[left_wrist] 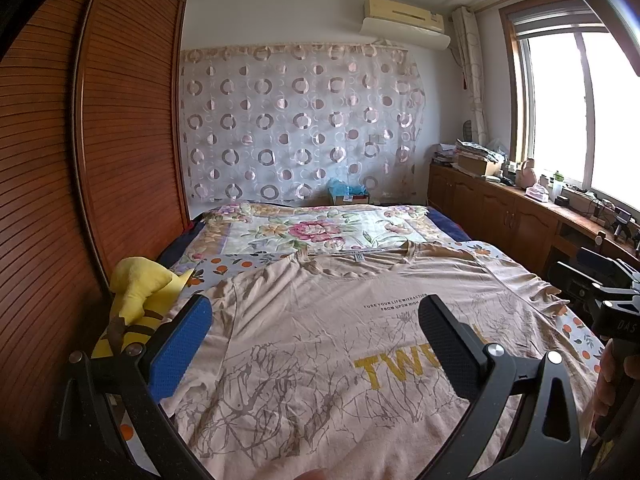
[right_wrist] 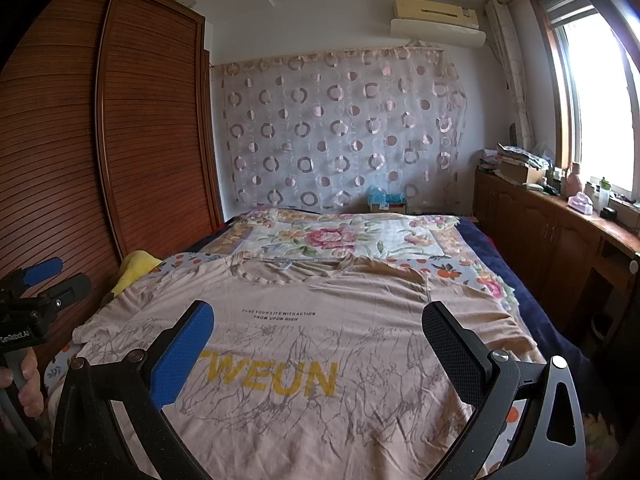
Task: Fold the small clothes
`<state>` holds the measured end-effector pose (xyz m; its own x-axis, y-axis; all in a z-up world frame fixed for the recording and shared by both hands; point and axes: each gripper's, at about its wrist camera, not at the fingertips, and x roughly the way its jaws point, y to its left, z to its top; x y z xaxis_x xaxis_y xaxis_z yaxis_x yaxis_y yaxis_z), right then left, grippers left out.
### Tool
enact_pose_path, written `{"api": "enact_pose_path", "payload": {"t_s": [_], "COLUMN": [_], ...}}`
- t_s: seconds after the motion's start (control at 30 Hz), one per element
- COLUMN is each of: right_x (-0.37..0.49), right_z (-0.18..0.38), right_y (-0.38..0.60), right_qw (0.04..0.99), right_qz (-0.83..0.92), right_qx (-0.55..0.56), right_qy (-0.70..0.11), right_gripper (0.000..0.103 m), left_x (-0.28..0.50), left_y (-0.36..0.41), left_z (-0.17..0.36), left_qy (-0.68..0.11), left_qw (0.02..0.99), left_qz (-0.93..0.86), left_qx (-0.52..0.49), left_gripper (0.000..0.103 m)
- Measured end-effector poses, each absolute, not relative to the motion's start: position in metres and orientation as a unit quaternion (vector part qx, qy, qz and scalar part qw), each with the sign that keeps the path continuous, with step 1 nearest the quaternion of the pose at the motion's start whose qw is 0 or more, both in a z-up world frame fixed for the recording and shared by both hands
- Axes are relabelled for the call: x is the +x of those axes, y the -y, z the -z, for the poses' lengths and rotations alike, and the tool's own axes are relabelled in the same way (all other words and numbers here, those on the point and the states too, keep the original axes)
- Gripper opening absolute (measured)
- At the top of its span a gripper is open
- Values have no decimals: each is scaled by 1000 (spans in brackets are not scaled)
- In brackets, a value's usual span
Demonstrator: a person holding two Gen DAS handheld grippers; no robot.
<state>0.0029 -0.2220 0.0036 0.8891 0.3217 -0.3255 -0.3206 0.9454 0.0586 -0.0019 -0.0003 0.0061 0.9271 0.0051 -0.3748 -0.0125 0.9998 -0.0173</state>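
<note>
Two grippers, fingers apart, above flat t-shirt on bed.
Risk: uneven grasp, causing skewed fold.

The beige T-shirt carries small dark print, "FUSE YOUR LIFE WITH ACTION / FROM UPON HIGH", and large yellow letters "WEUN", with a first letter "T" readable from the left wrist. The left gripper's handle reads "GenRobot.AI".

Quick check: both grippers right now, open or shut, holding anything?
Left gripper: open, holding nothing, above the beige T-shirt.
Right gripper: open, holding nothing, above the same shirt.
</note>
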Motion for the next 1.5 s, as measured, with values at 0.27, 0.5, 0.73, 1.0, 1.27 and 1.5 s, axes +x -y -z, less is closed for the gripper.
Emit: {"api": "enact_pose_path", "payload": {"t_s": [0.27,0.5,0.73,1.0,1.27,1.5], "right_x": [3,1,0,0,3,12], "right_z": [-3,-3,-4,-3,0,6], "right_y": [222,221,219,218,215,204], "right_qw": [972,972,972,972,970,963], "right_qz": [-166,-166,-167,-168,-178,-200], "right_qx": [0,-1,-3,-3,-6,-14], "right_qy": [-167,-166,-164,-163,-167,-181], "right_gripper": [103,103,103,103,103,103], "left_x": [-2,-2,-2,-2,-6,-8], "left_y": [1,1,1,1,-8,-45], "left_z": [-7,-7,-6,-6,-18,-5], "left_qy": [-191,-190,-190,-189,-202,-231], "left_qw": [982,982,982,982,979,972], "left_qz": [-4,-4,-4,-4,-9,-30], "left_qx": [-9,-9,-9,-9,-10,-13], "left_gripper": [103,103,103,103,103,103]}}
